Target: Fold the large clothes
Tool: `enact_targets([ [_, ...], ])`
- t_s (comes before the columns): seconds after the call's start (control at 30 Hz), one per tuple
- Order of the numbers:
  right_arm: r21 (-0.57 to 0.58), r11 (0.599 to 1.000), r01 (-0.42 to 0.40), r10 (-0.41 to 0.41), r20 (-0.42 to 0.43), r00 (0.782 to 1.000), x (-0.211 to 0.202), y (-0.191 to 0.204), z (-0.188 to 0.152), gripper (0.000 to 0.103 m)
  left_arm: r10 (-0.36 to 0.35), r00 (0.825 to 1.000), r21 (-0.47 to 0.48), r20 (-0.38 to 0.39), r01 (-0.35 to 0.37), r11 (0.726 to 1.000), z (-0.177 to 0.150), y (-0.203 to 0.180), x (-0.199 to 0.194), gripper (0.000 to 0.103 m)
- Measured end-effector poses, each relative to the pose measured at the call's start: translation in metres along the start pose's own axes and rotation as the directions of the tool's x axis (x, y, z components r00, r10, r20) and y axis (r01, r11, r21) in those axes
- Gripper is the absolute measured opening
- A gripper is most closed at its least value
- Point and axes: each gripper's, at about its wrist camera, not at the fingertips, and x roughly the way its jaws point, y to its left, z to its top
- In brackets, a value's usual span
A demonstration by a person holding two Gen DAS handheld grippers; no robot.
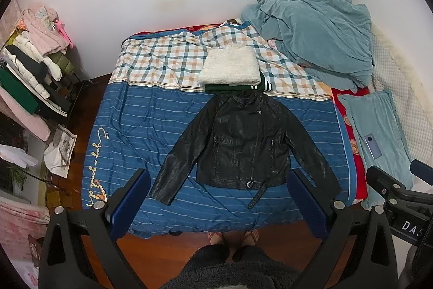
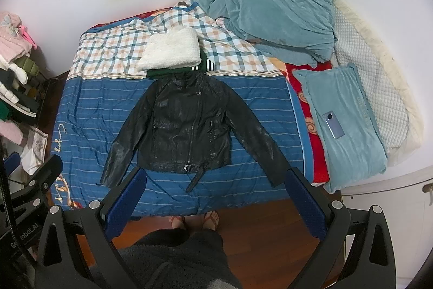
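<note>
Both grippers hang high above the near edge of the bed, held out over the person's own feet. The left gripper (image 1: 219,203) has its blue pads spread wide with nothing between them, and the right gripper (image 2: 216,203) is the same: wide apart, empty, well clear of the cloth.

Below them the jacket (image 1: 243,142), black and glossy, lies face up on the blue striped part of the bed (image 1: 151,121), collar far, hem near. Its body looks smoothed flat, both sleeves angle outward toward the near corners, and a belt (image 1: 255,197) trails off the hem. Just past the collar sits a folded white piece (image 1: 230,67) stacked on a folded green one (image 1: 232,88), so earlier garments seem finished.

I judge the jacket laid out and ready, with no fold made yet. The next move probably calls for both grippers to come down, each pinching a sleeve near the cuff, and carrying it inward across the chest. The stiff, slick material may spring back or slip, so a firm bite matters.

Farther right are a heaped blanket (image 1: 319,31), and a phone (image 1: 373,146) on a pillow (image 1: 389,132).
</note>
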Motion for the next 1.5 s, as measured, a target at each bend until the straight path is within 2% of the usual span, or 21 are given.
enact_targets([
  [0.4, -0.002, 1.000, -0.002, 0.002, 0.001, 1.000, 0.000, -0.001, 0.001, 0.103, 0.008, 1.000, -0.004, -0.003, -0.008, 1.000, 0.011, -0.006, 0.006, 0.103],
  [0.53, 0.000, 1.000, -0.004, 0.004, 0.000, 1.000, 0.000, -0.002, 0.002, 0.103, 0.009, 1.000, -0.006, 0.005, -0.009, 1.000, 0.001, -0.003, 0.003, 0.103],
  [1.5, 0.002, 1.000, -0.001, 0.001, 0.009, 1.000, -0.012, -0.003, 0.016, 0.103, 0.010, 0.999, -0.017, 0.032, -0.010, 1.000, 0.002, 0.000, -0.006, 0.103],
])
